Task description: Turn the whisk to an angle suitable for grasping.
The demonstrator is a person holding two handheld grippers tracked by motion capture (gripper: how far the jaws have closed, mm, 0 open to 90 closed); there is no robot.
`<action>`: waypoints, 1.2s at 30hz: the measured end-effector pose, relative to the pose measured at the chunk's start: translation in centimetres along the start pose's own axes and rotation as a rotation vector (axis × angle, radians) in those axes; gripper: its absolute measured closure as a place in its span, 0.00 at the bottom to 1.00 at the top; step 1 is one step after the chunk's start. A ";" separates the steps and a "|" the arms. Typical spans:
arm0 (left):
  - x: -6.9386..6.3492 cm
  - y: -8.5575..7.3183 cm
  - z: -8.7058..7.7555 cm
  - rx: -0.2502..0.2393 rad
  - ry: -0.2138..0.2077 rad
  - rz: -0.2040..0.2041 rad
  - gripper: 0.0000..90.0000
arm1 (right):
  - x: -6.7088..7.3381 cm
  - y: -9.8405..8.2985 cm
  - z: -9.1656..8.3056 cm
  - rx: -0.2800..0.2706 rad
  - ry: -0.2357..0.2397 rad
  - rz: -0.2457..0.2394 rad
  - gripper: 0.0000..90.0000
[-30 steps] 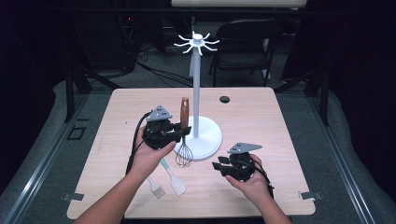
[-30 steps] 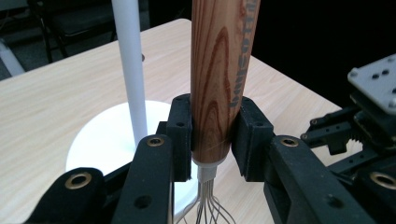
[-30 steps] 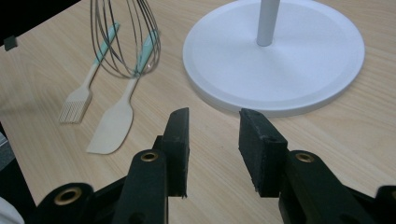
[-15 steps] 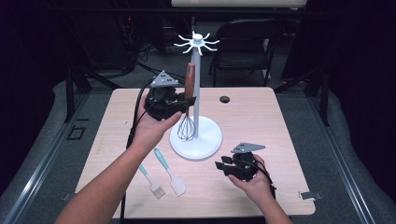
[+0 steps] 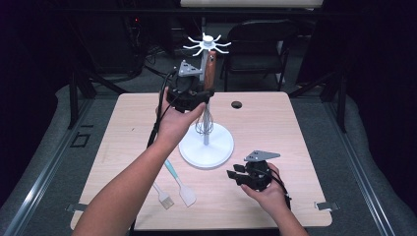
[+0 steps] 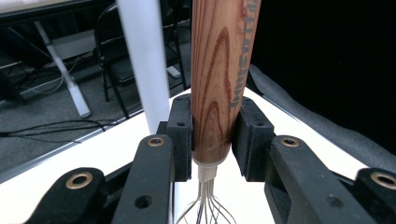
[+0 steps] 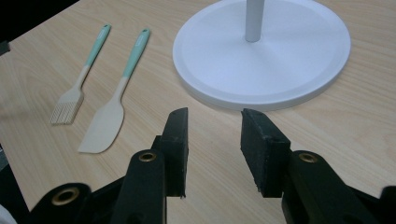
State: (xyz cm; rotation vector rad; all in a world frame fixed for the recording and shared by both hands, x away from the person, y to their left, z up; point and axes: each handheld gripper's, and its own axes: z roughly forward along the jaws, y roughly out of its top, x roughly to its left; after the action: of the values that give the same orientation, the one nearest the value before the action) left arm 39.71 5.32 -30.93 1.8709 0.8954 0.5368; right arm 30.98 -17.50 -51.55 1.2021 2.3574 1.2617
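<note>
Scanning left to right: brush [image 5: 162, 194] and spatula [image 5: 182, 187] lay lower left of the table [image 5: 123, 128]; left gripper [image 5: 189, 96] was clenched on the whisk [image 5: 210, 73] handle's low end, upper centre, beside the stand [image 5: 206, 147] pole; long handle could pivot in the pads or knock the hooks; right gripper [image 5: 251, 176] rested lower right, jaws apart, empty.

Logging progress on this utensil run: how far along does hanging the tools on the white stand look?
Done: nothing hangs on the white hook stand yet. In hand: the left gripper is shut on the wooden-handled wire whisk, raised beside the stand's pole, near the top hooks. Left: the teal-handled spatula and teal-handled pastry brush lie on the wooden table; the right gripper is open and empty.
</note>
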 end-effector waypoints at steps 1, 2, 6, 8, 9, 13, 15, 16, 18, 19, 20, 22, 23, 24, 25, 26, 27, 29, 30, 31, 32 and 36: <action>0.2 -0.1 0.1 -0.001 0.002 -0.005 0.79 | 0.0 0.0 0.0 0.003 -0.005 -0.005 0.69; 0.3 -0.2 0.3 0.002 0.007 -0.011 0.79 | -0.1 0.0 0.0 0.003 -0.005 -0.004 0.69; 0.8 -0.5 0.8 -0.017 0.023 -0.033 0.79 | -0.1 0.0 0.1 -0.002 -0.001 0.001 0.69; 1.0 -0.6 0.9 -0.025 0.032 -0.036 0.79 | -0.1 0.0 0.1 0.013 0.000 -0.003 0.69; 1.1 -0.7 0.9 -0.026 0.035 -0.039 0.78 | -0.1 -0.1 0.2 0.007 0.000 -0.004 0.69; 1.3 -0.8 1.1 -0.035 0.041 -0.048 0.78 | -0.1 -0.1 0.3 0.006 0.002 0.001 0.69; 1.4 -0.9 1.1 -0.027 0.030 -0.058 0.76 | -0.2 -0.1 0.2 0.010 -0.001 -0.001 0.69; 1.5 -1.0 1.1 -0.029 0.032 -0.063 0.74 | -0.2 -0.1 0.3 0.009 0.002 0.004 0.69; 1.6 -1.3 1.1 -0.024 0.021 -0.068 0.72 | -0.3 -0.1 0.3 0.008 0.002 0.006 0.69; 1.7 -1.5 1.1 -0.019 0.016 -0.067 0.71 | -0.3 -0.1 0.3 0.009 0.001 0.011 0.69; 1.7 -1.8 1.0 -0.016 0.016 -0.066 0.70 | -0.3 -0.1 0.3 0.013 -0.002 0.011 0.68; 1.7 -2.4 0.9 -0.012 0.012 -0.068 0.69 | -0.5 -0.1 0.3 0.018 -0.007 0.007 0.68; 1.8 -2.6 0.9 -0.012 0.009 -0.069 0.68 | -0.5 -0.1 0.3 0.024 -0.006 0.011 0.68; 1.8 -2.9 0.9 -0.005 0.007 -0.069 0.68 | -0.5 -0.1 0.4 0.022 -0.007 0.015 0.68; 1.8 -3.3 0.8 0.002 0.003 -0.070 0.67 | -0.7 -0.1 0.3 0.027 -0.008 0.012 0.68; 1.9 -3.6 0.7 0.007 -0.001 -0.073 0.66 | -0.7 -0.1 0.4 0.031 -0.010 0.016 0.68; 1.9 -3.9 0.6 0.017 -0.008 -0.074 0.66 | -0.8 0.0 0.4 0.041 -0.010 0.018 0.68; 2.0 -4.6 0.4 0.021 -0.013 -0.077 0.66 | -0.9 0.1 0.4 0.049 -0.007 0.026 0.68; 2.1 -5.0 0.2 0.031 -0.021 -0.079 0.66 | -1.0 0.1 0.4 0.056 -0.002 0.026 0.69; 2.1 -5.4 0.1 0.035 -0.020 -0.079 0.66 | -1.0 0.2 0.5 0.056 -0.003 0.026 0.69; 2.2 -5.7 0.0 0.035 -0.021 -0.082 0.66 | -1.1 0.3 0.5 0.058 0.000 0.028 0.69; 2.9 -7.3 -0.6 0.053 -0.027 -0.098 0.67 | -1.2 0.4 0.5 0.067 0.003 0.036 0.69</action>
State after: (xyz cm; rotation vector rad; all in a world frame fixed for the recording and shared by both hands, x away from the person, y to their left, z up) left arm 38.53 9.87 -37.21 1.8667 0.9860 0.4312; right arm 32.21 -17.94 -51.77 1.2685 2.4087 1.2056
